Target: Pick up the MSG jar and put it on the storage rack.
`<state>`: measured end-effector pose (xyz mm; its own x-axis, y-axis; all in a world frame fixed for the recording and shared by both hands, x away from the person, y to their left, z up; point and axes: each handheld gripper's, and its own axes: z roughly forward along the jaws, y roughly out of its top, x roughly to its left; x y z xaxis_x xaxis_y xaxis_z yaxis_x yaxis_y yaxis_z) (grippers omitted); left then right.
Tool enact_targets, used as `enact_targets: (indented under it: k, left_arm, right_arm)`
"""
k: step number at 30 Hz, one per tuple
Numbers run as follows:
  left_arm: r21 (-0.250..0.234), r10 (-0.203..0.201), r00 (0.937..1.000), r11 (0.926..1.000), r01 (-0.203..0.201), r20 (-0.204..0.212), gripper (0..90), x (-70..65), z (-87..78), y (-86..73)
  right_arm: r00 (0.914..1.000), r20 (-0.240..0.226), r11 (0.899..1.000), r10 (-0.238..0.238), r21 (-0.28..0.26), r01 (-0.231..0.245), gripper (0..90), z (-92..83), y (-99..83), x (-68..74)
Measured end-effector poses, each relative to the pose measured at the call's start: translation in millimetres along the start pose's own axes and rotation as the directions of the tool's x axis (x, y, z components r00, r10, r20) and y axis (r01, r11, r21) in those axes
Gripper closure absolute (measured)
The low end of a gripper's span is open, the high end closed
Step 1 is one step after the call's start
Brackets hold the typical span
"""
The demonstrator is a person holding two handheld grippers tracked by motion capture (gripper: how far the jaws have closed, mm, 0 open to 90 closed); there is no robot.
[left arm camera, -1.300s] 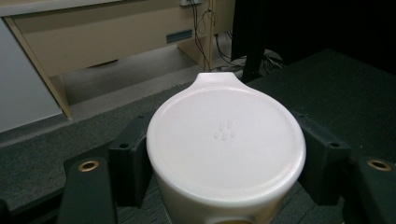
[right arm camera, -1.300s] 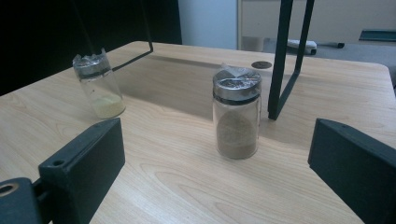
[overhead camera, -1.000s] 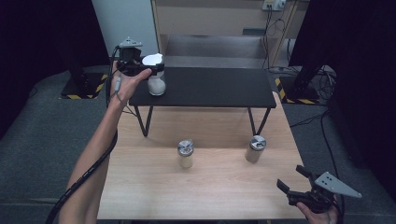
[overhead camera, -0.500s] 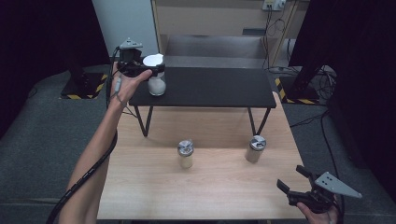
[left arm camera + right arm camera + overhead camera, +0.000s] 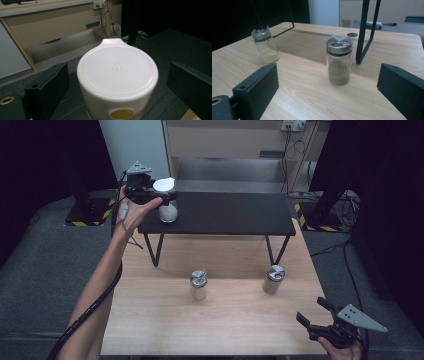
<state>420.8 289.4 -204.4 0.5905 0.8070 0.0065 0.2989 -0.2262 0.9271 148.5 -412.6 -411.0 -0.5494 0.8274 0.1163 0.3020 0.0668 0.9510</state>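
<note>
A white lidded container (image 5: pixel 168 212) with a yellow dot (image 5: pixel 121 114) stands at the left end of the black shelf (image 5: pixel 225 212). My left gripper (image 5: pixel 162 197) reaches it from the left. Its jaws have just been opening and stand on either side of the container (image 5: pixel 117 75), with a gap on each side. My right gripper (image 5: pixel 310 310) is open over the front right corner of the wooden table (image 5: pixel 225 330), with nothing between its fingers. In the right gripper view it (image 5: pixel 328 68) faces a glass jar of brown powder (image 5: pixel 339 61).
Two metal-capped glass jars stand on the wooden table: one with pale yellow powder (image 5: pixel 198 285) (image 5: pixel 265 45) in the middle, one with brown powder (image 5: pixel 273 279) to the right. The shelf's black metal legs (image 5: pixel 364 32) rise behind them. A beige cabinet (image 5: pixel 225 140) stands beyond.
The left gripper's jaws look slightly wider around the white container than before. Both hands and the jars stay where they were.
</note>
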Motion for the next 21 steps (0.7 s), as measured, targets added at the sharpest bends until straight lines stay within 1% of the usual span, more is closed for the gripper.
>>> enact_targets:
  k: [4, 7, 9, 14, 21]
  left_arm:
    - [-0.008, 0.020, 0.9998, 0.9998, -0.019, 0.005, 2.8, -3.7, -5.9, 2.4]
    - [-0.015, 0.032, 0.9995, 0.9994, -0.032, 0.001, 2.8, -7.3, -11.9, 4.2]
    - [-0.021, 0.047, 0.9989, 0.9987, -0.047, -0.001, 2.8, -9.6, -16.7, 5.5]
    - [-0.033, 0.064, 0.9979, 0.9974, -0.064, 0.007, 2.8, -11.4, -28.9, 5.6]
    - [-0.059, 0.076, 0.9967, 0.9955, -0.074, 0.029, 2.9, -13.7, -46.3, -3.2]
  right_arm:
    - [1.0000, 0.001, 1.000, 0.001, 0.000, -0.001, 4.2, -0.1, 0.1, 0.1]
    - [1.0000, 0.001, 1.000, -0.001, 0.000, 0.001, 4.2, -0.2, 0.2, 0.6]
    - [1.0000, 0.001, 1.000, 0.002, 0.000, -0.002, 4.2, -0.1, 0.3, 0.9]
    - [1.0000, 0.001, 1.000, -0.001, 0.000, 0.001, 4.2, -0.1, 0.3, 0.8]
    - [1.0000, 0.000, 1.000, -0.006, 0.001, 0.006, 4.2, 0.2, 0.5, 1.0]
